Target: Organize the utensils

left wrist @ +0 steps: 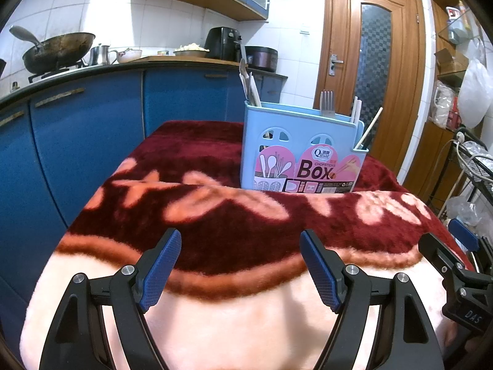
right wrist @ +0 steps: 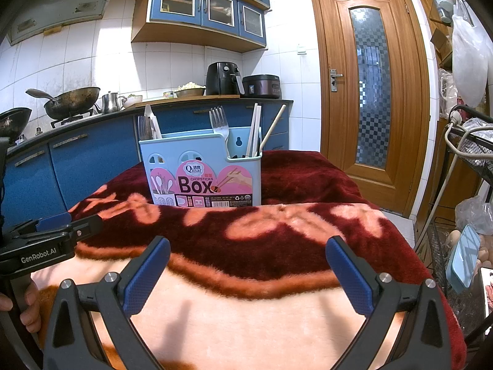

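A light blue chopsticks box (left wrist: 303,151) (right wrist: 201,172) with a pink label stands upright on the red and pink blanket (left wrist: 215,231) (right wrist: 246,237). Forks (left wrist: 326,102) (right wrist: 219,123), white spoons (left wrist: 248,84) (right wrist: 151,121) and chopsticks (left wrist: 368,128) (right wrist: 272,126) stick up out of its compartments. My left gripper (left wrist: 240,240) hovers open over the blanket's near part, well short of the box, with nothing between its fingers. My right gripper (right wrist: 248,249) is open and empty too, at about the same distance from the box. Each gripper shows at the edge of the other's view.
Blue kitchen cabinets (left wrist: 77,129) with a wok (left wrist: 58,51) on a stove run along the left and back. A wooden door (right wrist: 369,86) is behind on the right. A wire rack (right wrist: 468,160) with bags and a cable stands at the blanket's right edge.
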